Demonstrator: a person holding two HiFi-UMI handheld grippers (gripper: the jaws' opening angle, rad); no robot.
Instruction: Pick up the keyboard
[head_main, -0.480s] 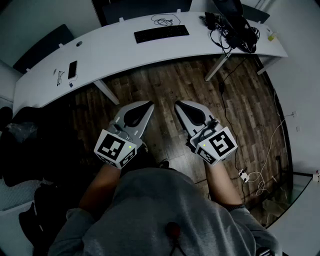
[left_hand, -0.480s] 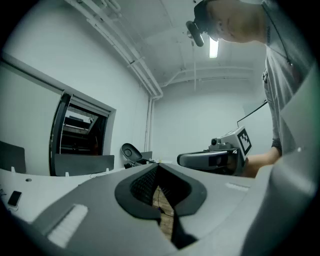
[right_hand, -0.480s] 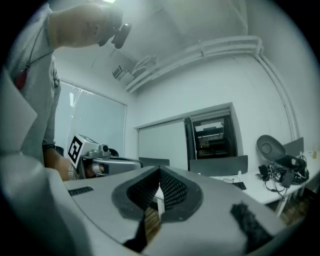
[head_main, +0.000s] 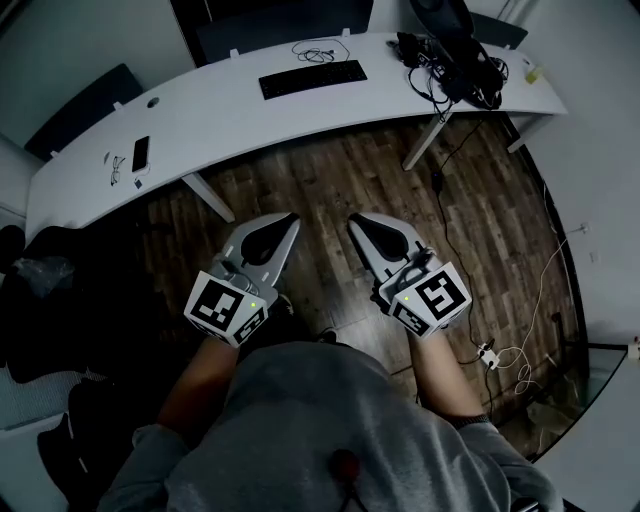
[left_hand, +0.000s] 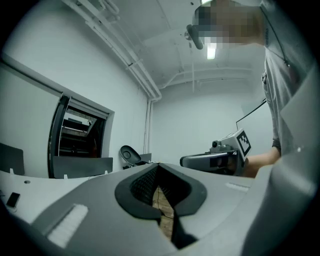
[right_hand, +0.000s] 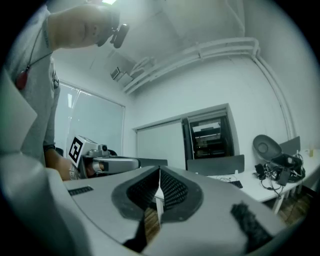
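Stage: barely begun. Nothing of the pick-up itself is done.

- Keyboard (head_main: 312, 79): lies flat on the white curved desk (head_main: 230, 112), at 12 o'clock in the head view, with nothing touching it. A coil of thin cable (head_main: 320, 47) sits just beyond it; I cannot tell whether it is plugged into the keyboard.
- Also on the desk: a phone (head_main: 141, 153) well off at 10 o'clock, and a tangle of dark gear and cables (head_main: 455, 62) at 1 o'clock.
- Left claw (head_main: 291, 218) and right claw (head_main: 353, 221): held level, side by side, close in front of the person's body. Both are over the wooden floor (head_main: 330, 175), well apart from the desk, tips aimed toward 12 o'clock.
- Left gripper view: jaws pressed together and empty. Only a sliver of floor shows behind them.
- Right gripper view: the same, jaws closed on nothing, with the desk far ahead.

Done so far, by my reading: the person faces the desk, roughly lined up with the keyboard.

Left to do: close the whole gap to the desk, spread the jaws, take hold, lift. The keyboard looks long and thin, so a grip on an edge or on both ends seems likely.
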